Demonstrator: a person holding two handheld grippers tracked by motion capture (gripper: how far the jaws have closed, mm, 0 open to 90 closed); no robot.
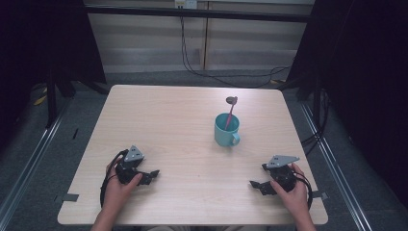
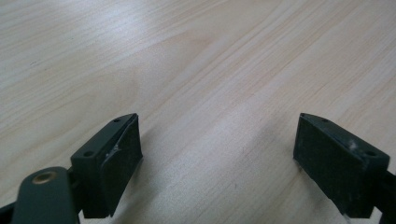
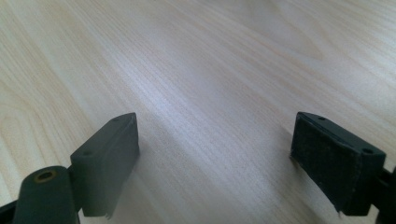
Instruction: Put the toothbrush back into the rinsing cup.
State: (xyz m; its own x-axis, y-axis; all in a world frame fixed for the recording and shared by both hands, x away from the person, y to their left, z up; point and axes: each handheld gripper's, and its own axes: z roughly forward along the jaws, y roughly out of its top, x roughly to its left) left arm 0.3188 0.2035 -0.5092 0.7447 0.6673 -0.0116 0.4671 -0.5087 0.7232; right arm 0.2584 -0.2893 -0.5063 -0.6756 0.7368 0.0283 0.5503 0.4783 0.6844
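Observation:
A teal mug point(image 1: 226, 130) stands upright on the wooden table point(image 1: 173, 120), right of centre, with a pink-handled spoon point(image 1: 231, 111) leaning out of it. My left gripper point(image 1: 150, 175) rests near the front left edge, held by a hand, jaws pointing right. My right gripper point(image 1: 256, 186) rests near the front right edge, jaws pointing left. In the left gripper view the gripper point(image 2: 217, 154) is open over bare wood. In the right gripper view the gripper point(image 3: 215, 154) is open too, with nothing between its jaws. Both are well apart from the mug.
Black cables point(image 1: 207, 72) run along the floor behind the table. Metal rails point(image 1: 29, 163) flank the table on the floor, and dark curtains point(image 1: 370, 72) close off both sides. Small tape pieces point(image 1: 70, 197) mark the front corners.

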